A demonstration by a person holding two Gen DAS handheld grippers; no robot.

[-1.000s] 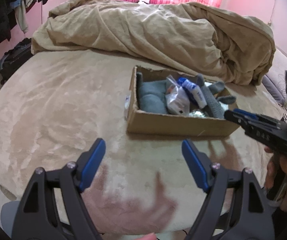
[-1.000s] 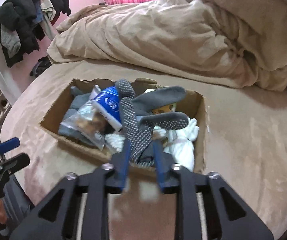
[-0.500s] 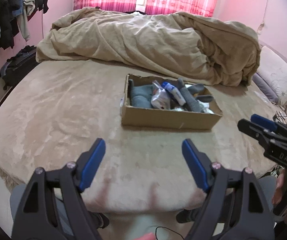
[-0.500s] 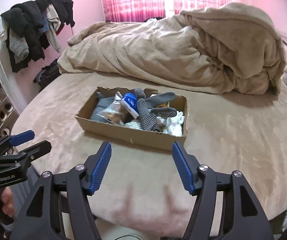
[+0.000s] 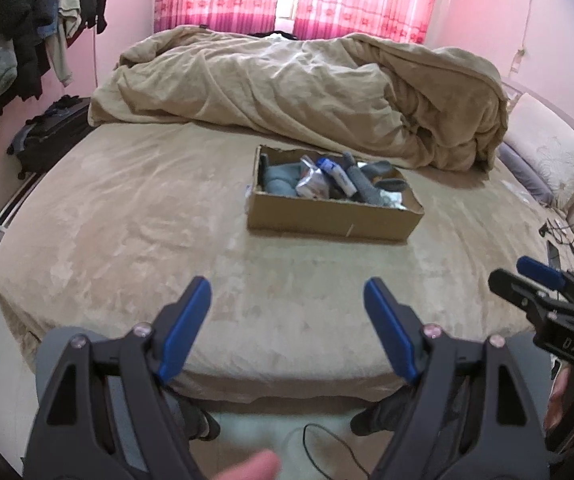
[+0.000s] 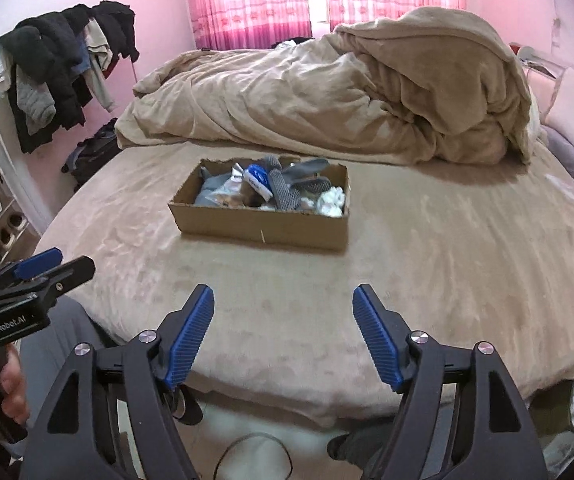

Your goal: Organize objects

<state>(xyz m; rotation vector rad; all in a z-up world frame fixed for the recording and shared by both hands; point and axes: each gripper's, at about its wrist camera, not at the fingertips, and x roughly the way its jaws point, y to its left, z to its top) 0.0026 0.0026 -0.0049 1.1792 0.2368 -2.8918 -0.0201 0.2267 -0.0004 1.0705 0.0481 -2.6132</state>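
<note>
A cardboard box [image 5: 333, 222] stands in the middle of the round bed [image 5: 147, 216]. It holds a grey dotted glove [image 6: 283, 190], a blue-and-white tube [image 6: 259, 178], a clear plastic bag [image 6: 229, 190], grey cloth [image 5: 281, 178] and white cloth [image 6: 331, 200]. My left gripper [image 5: 287, 292] is open and empty, well back from the box near the bed's front edge. My right gripper [image 6: 283, 300] is open and empty, also back from the box [image 6: 263, 226]. Each gripper shows at the edge of the other's view.
A crumpled tan duvet [image 5: 307, 92] lies across the back of the bed. Clothes hang on a rack [image 6: 59, 76] at the left. A dark bag [image 5: 47, 136] sits on the floor. A cushioned headboard [image 5: 547, 160] is at the right. Cables [image 6: 247, 452] lie on the floor below.
My right gripper let go of the grey glove, which now lies in the box, and opened. Both grippers pulled back from the box to the bed's front edge.
</note>
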